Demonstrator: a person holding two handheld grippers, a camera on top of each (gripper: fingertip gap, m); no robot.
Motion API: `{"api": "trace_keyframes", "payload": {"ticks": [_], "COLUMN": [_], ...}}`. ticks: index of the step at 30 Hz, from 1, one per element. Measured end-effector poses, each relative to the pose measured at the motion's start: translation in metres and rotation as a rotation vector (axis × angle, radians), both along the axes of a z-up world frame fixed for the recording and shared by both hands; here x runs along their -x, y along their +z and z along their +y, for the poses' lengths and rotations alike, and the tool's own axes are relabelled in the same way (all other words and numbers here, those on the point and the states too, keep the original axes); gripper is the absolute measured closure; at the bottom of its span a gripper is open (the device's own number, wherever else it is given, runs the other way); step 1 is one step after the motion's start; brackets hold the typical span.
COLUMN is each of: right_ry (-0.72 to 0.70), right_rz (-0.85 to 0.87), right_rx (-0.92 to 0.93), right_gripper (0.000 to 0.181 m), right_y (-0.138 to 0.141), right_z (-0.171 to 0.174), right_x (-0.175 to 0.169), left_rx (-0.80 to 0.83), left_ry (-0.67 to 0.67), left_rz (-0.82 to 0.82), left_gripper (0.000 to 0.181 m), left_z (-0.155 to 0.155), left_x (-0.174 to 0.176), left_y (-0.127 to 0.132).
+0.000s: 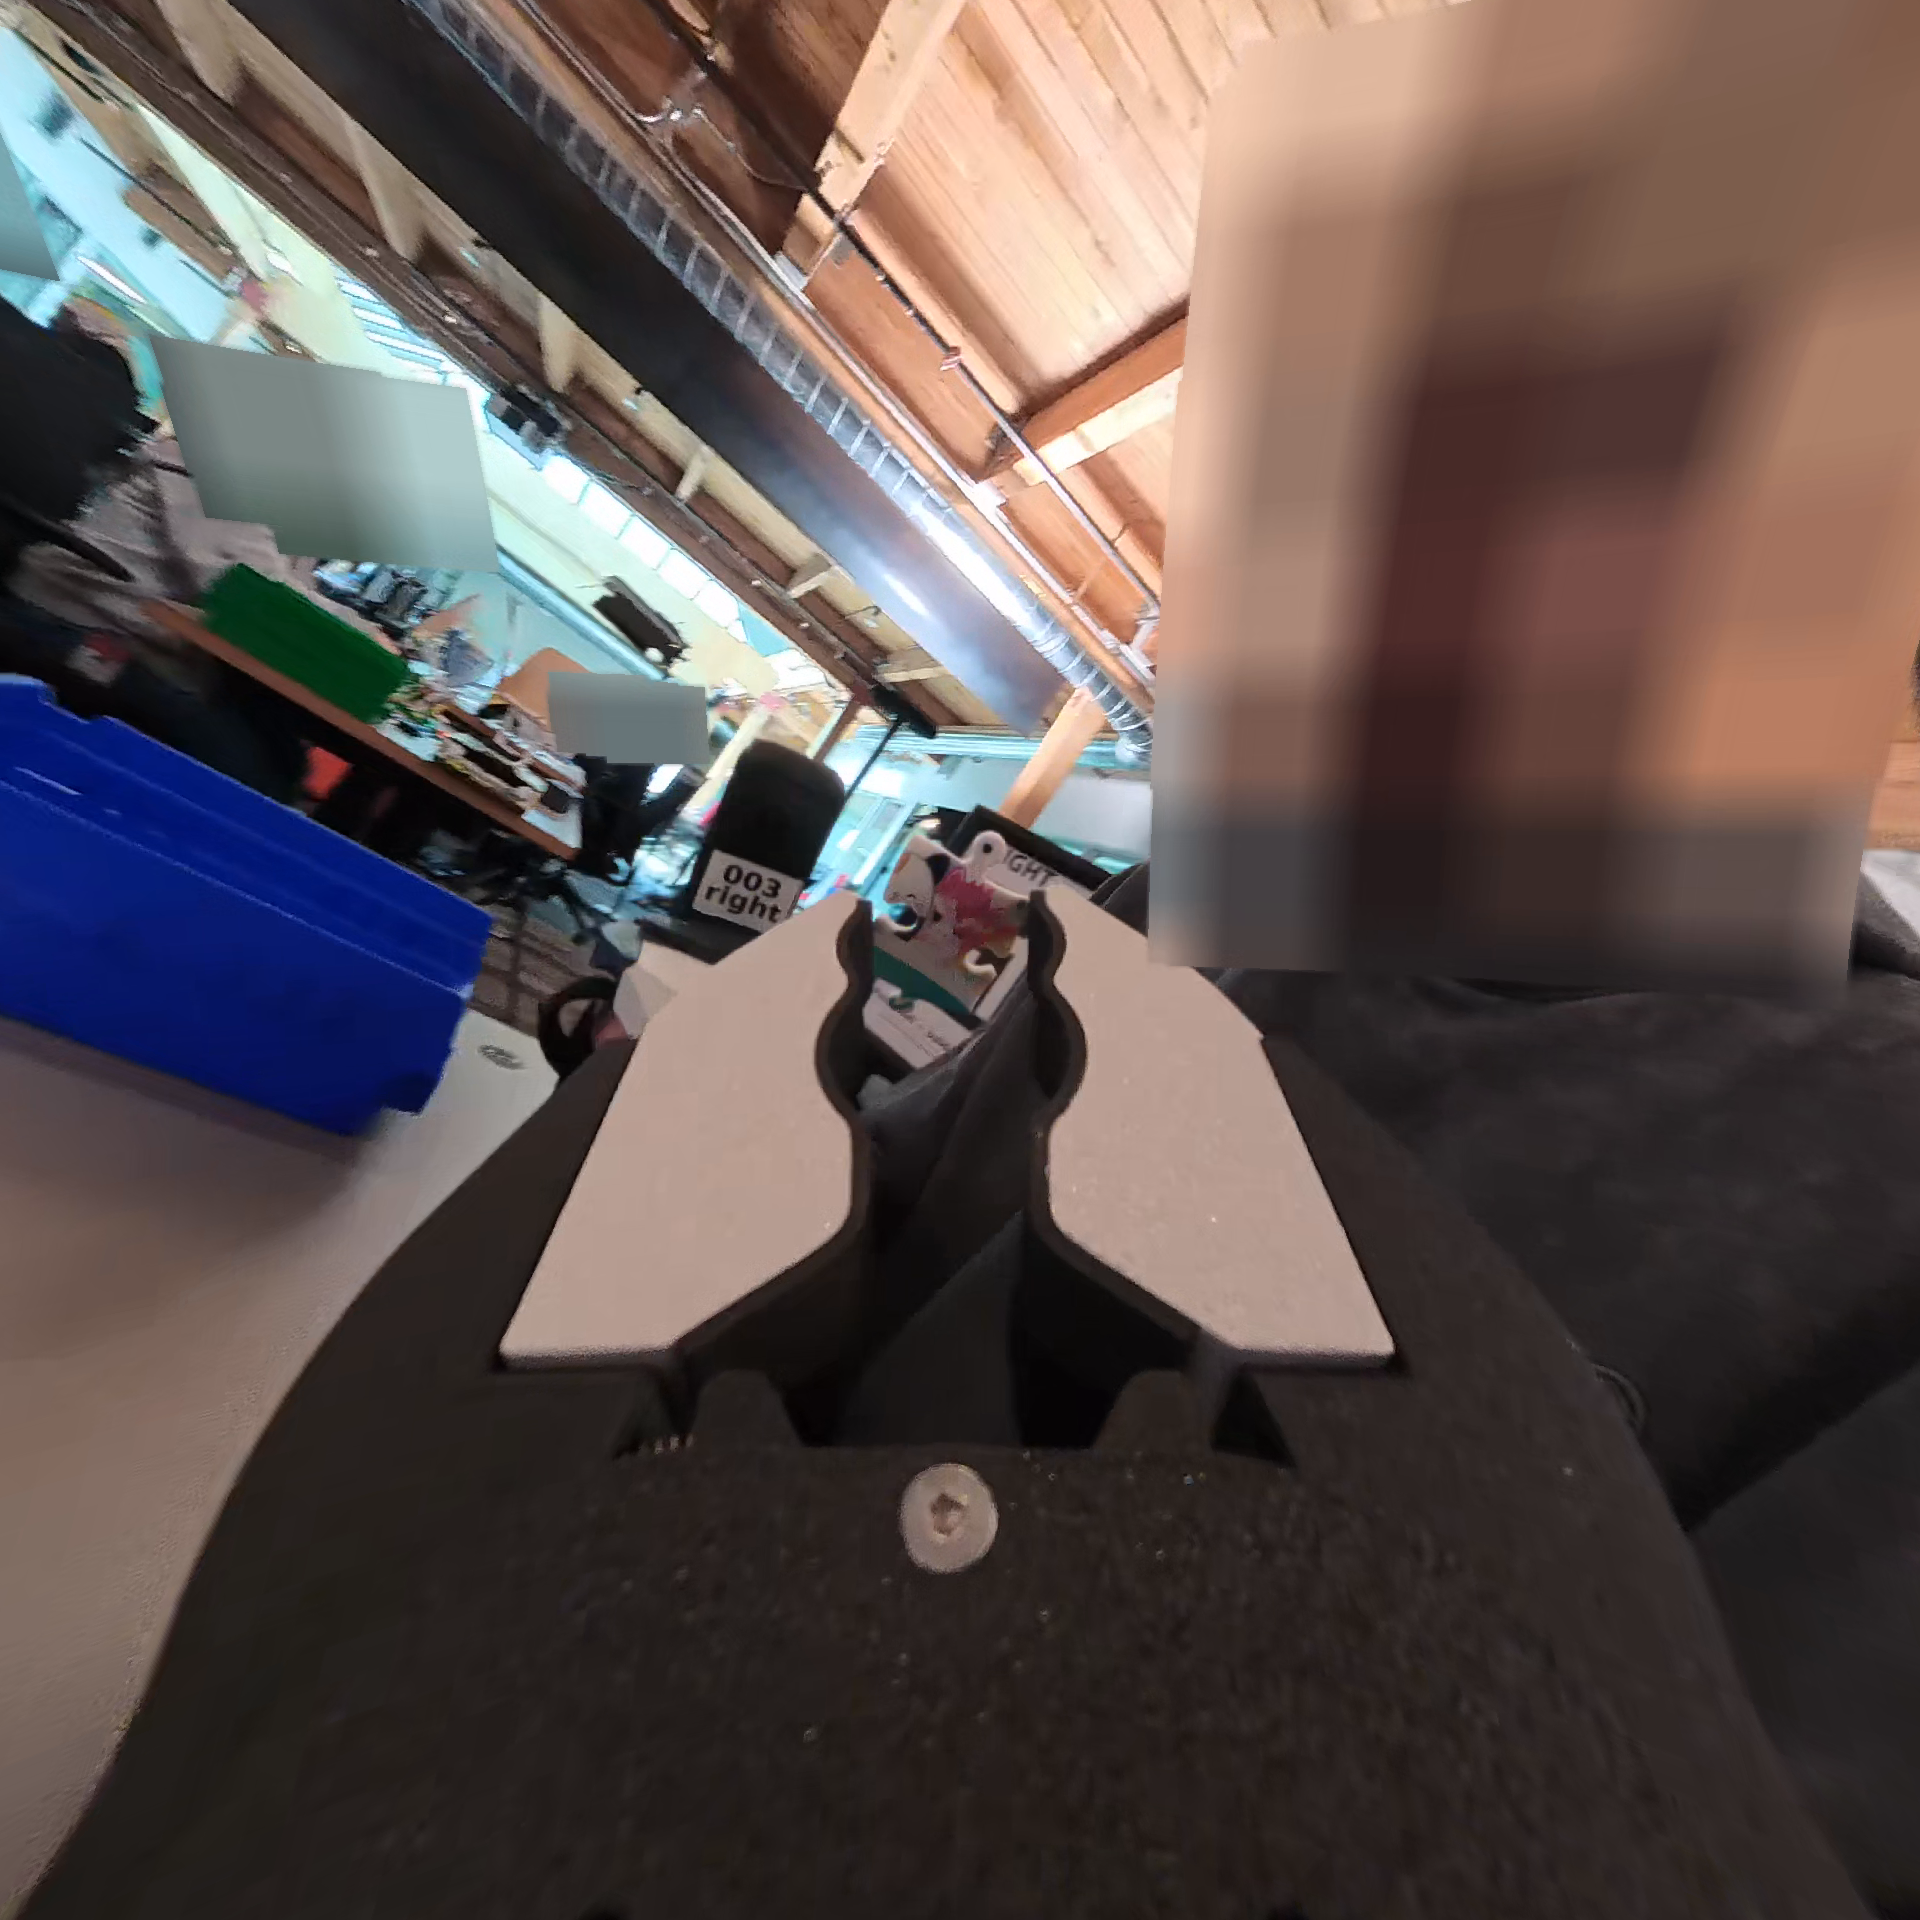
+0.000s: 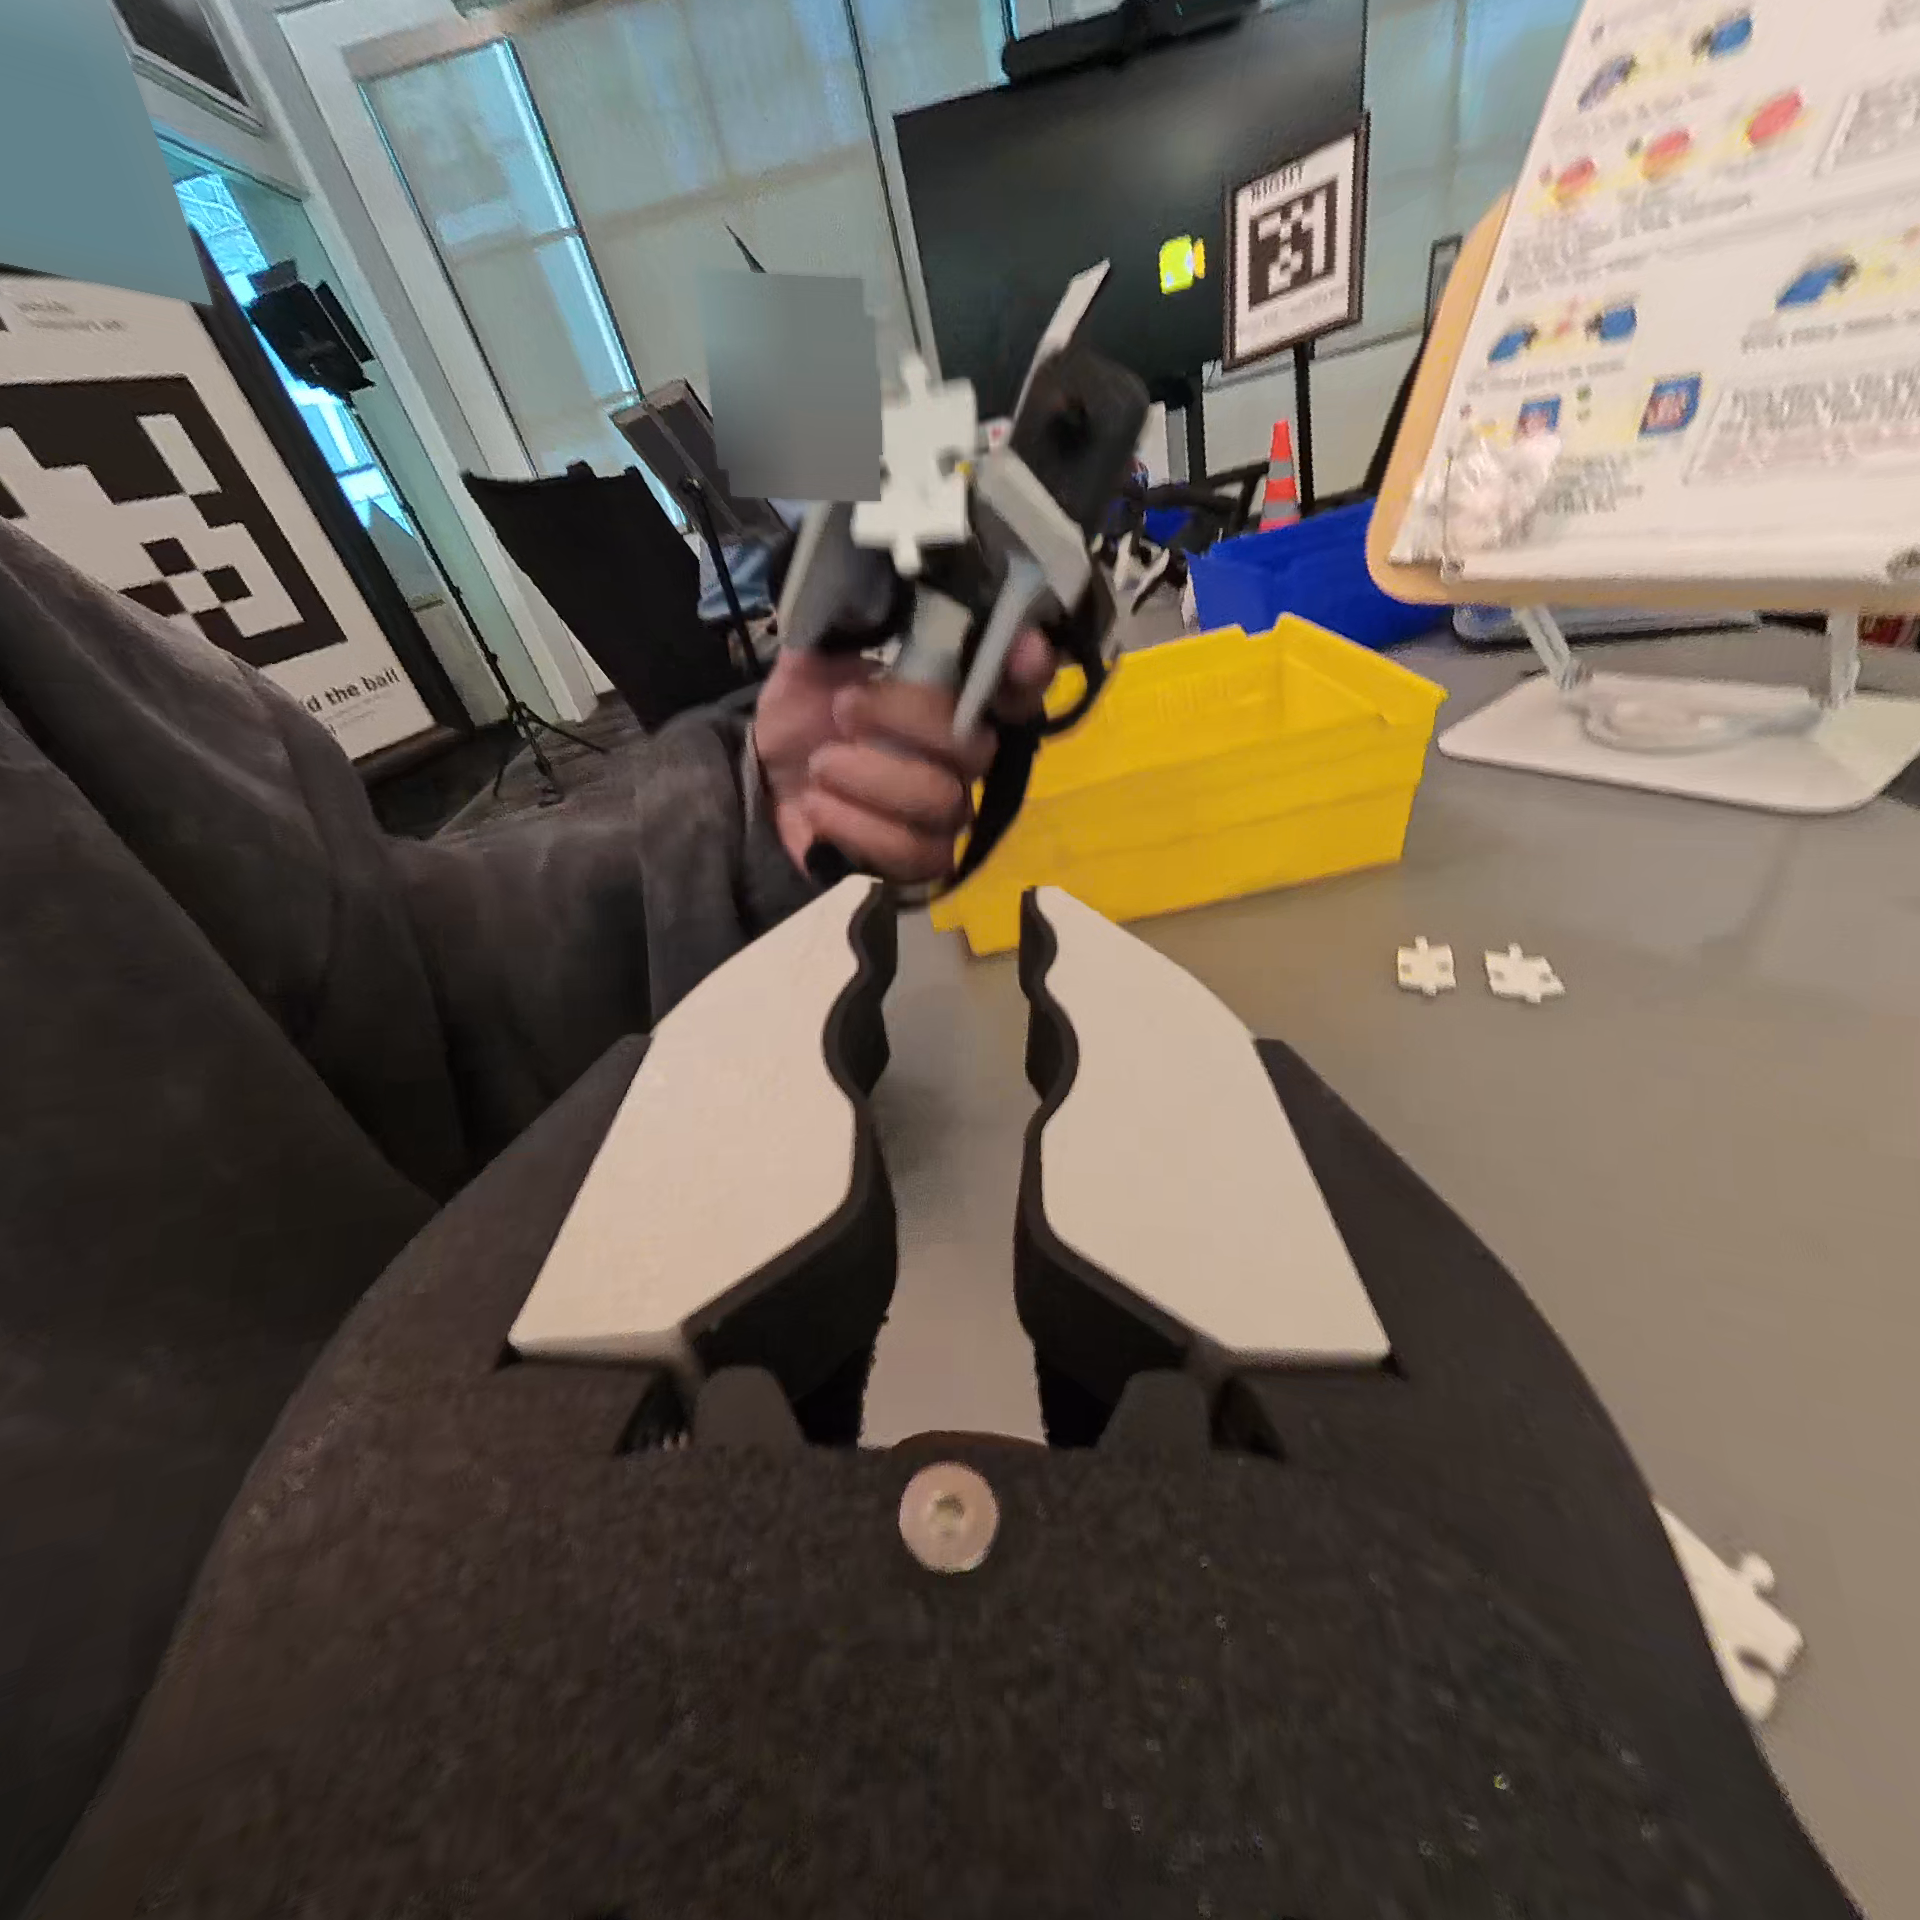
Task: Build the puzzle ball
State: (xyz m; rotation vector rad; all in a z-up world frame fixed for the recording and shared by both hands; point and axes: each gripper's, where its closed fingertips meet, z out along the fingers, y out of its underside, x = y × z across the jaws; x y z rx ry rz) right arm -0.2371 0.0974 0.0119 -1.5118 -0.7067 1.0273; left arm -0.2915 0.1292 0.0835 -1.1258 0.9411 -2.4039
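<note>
The grey table (image 2: 1558, 1143) filled the right half of the right wrist view. A person's dark sleeve (image 2: 312, 987) ran along its left edge. Toward the far right corner stood a white stand (image 2: 1662, 748) carrying a tilted board with a printed instruction sheet (image 2: 1714, 312). A yellow bin (image 2: 1247, 769) sat on the table toward its left edge, and a blue bin (image 2: 1299, 582) stood behind it, nearer the far edge. In the left wrist view another blue bin (image 1: 208, 883) rested on the pale table at the left.

The right claw (image 2: 951, 914) hung low over the table with its fingers parted a moderate way. Nothing sat between them, and bare table showed through the gap.

The left claw (image 1: 951, 909) was raised off the table, gripped in a hand (image 2: 883, 769). It was closed narrowly on a puzzle piece (image 1: 961, 904) held at its tips. That piece showed a colourful printed face in the left wrist view and a plain white back (image 2: 920, 468) in the right wrist view, where it was blurred.

Two loose pieces (image 2: 1425, 966) (image 2: 1523, 975), both white, lay flat just beside each other in the open middle of the table, right of the yellow bin. A third white piece (image 2: 1735, 1631) lay nearer the table's front edge, partly hidden by the right claw's black body.
</note>
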Motion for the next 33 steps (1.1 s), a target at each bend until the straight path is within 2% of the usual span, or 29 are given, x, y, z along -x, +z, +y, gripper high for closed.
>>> {"api": "trace_keyframes", "payload": {"ticks": [5, 11, 16, 20, 23, 27, 30, 33], "right_ry": [0.081, 0.271, 0.364, 0.337, 0.282, 0.144, -0.1, -0.279], "right_rz": [0.18, 0.464, 0.541, 0.541, 0.533, 0.486, 0.387, 0.2], "right_rx": [0.092, 0.345, 0.435, 0.477, 0.51, 0.546, 0.618, 0.73], "right_gripper": [0.162, 0.165, 0.177, 0.177, 0.179, 0.179, 0.179, 0.179], "right_y": [0.025, 0.027, 0.023, 0.009, -0.005, -0.028, -0.063, -0.103], "right_z": [-0.002, -0.007, -0.016, -0.016, -0.011, 0.008, 0.048, 0.091], "right_x": [0.02, 0.024, 0.031, 0.027, 0.017, -0.008, -0.048, -0.079], "left_rx": [0.054, 0.064, 0.046, 0.036, 0.046, 0.016, -0.067, -0.114], "left_ry": [-0.091, -0.149, -0.183, -0.171, -0.131, 0.062, 0.228, 0.354], "left_rz": [-0.043, -0.102, -0.097, -0.044, 0.02, 0.22, 0.46, 0.561], "left_gripper": [0.153, 0.154, 0.154, 0.154, 0.155, 0.152, 0.15, 0.15], "left_z": [-0.019, -0.032, -0.038, -0.039, -0.031, -0.002, 0.01, 0.008], "left_x": [-0.024, -0.03, -0.031, -0.037, -0.04, -0.038, -0.03, -0.017], "left_y": [-0.018, -0.021, -0.028, -0.04, -0.053, -0.085, -0.125, -0.145]}}
